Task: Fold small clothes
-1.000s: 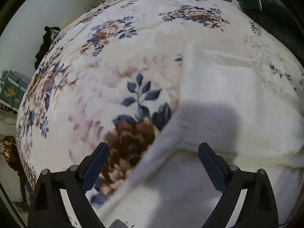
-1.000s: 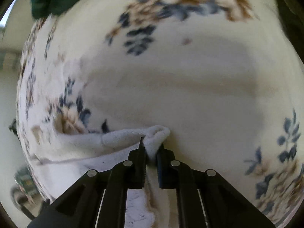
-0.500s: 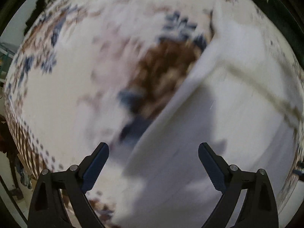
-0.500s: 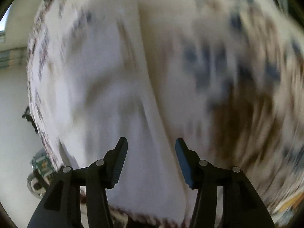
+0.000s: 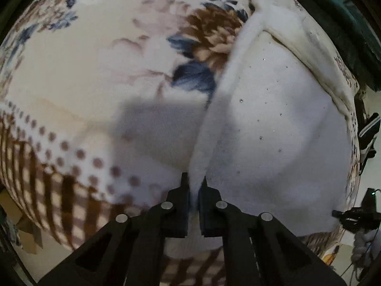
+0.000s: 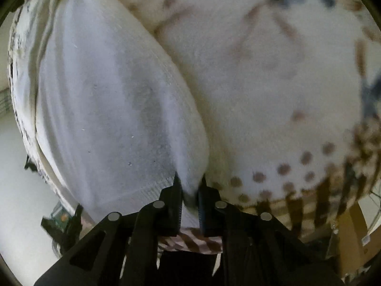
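Note:
A white knitted garment lies spread on a floral blanket near the bed's front edge. My left gripper is shut on the garment's left edge, which runs up and away from the jaws. In the right wrist view the same garment fills the left half. My right gripper is shut on its lower right corner, by the ribbed hem. The blanket lies to the right of it.
The blanket's brown striped and dotted border hangs over the bed's front edge. A dark green cloth lies at the far right of the bed. Dark items and cables sit beyond the bed at the right.
Both grippers moved toward the garment's near edge. The left gripper was open and is now shut on the left edge. The right gripper let go, opened, and shut again on the lower corner.

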The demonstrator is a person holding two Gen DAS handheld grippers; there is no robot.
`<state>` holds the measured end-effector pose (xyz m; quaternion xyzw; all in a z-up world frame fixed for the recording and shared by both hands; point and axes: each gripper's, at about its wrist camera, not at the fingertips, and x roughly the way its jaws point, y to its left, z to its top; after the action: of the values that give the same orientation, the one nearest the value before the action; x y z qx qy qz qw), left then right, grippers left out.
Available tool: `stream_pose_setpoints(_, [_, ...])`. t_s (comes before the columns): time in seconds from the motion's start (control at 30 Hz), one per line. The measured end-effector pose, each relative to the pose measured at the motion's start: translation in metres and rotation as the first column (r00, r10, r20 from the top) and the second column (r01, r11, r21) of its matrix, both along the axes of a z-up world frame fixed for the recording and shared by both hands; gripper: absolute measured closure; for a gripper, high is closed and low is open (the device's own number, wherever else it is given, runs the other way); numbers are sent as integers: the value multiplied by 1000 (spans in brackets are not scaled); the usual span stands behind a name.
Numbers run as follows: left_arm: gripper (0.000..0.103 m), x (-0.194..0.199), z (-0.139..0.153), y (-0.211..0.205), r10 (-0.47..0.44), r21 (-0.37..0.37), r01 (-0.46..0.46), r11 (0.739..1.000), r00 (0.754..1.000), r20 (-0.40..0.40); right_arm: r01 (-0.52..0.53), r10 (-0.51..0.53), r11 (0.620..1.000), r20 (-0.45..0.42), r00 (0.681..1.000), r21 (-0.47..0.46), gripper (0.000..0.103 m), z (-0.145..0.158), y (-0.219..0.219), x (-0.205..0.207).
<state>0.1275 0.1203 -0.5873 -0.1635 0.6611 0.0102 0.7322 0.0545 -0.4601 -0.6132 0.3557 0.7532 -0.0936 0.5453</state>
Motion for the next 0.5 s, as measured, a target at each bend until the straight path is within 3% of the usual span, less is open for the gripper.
stream_pose_setpoints(0.07, [99, -5, -11, 3, -9, -4, 9, 1000, 1000, -23, -10, 9, 997, -15, 1000, -76, 94, 6, -7, -7])
stream_pose_setpoints(0.17, [96, 1, -15, 3, -2, -26, 1, 1000, 999, -43, -7, 5, 1000, -83, 997, -18, 92, -8, -7, -13])
stream_pose_setpoints(0.27, [92, 9, 0, -1, -3, -19, 3, 1000, 1000, -21, -39, 41, 999, -85, 996, 27, 76, -2, 2, 6])
stream_pose_setpoints(0.3, [88, 10, 7, -2, 6, 3, -6, 1000, 1000, -23, -56, 58, 998, -80, 995, 33, 66, 4, 3, 13])
stream_pose_setpoints(0.33, [76, 10, 13, 0, 14, 22, -14, 1000, 1000, -24, -74, 76, 997, -54, 996, 32, 52, 15, 5, 20])
stream_pose_setpoints(0.37, [68, 6, 20, -2, 24, 28, -24, 999, 1000, -8, -90, 91, 995, -28, 995, 31, 47, 24, 5, 25])
stream_pose_setpoints(0.5, [50, -1, 54, -6, 82, 52, -85, 995, 995, 47, -131, 130, 990, 44, 991, 41, 44, 66, -9, 57])
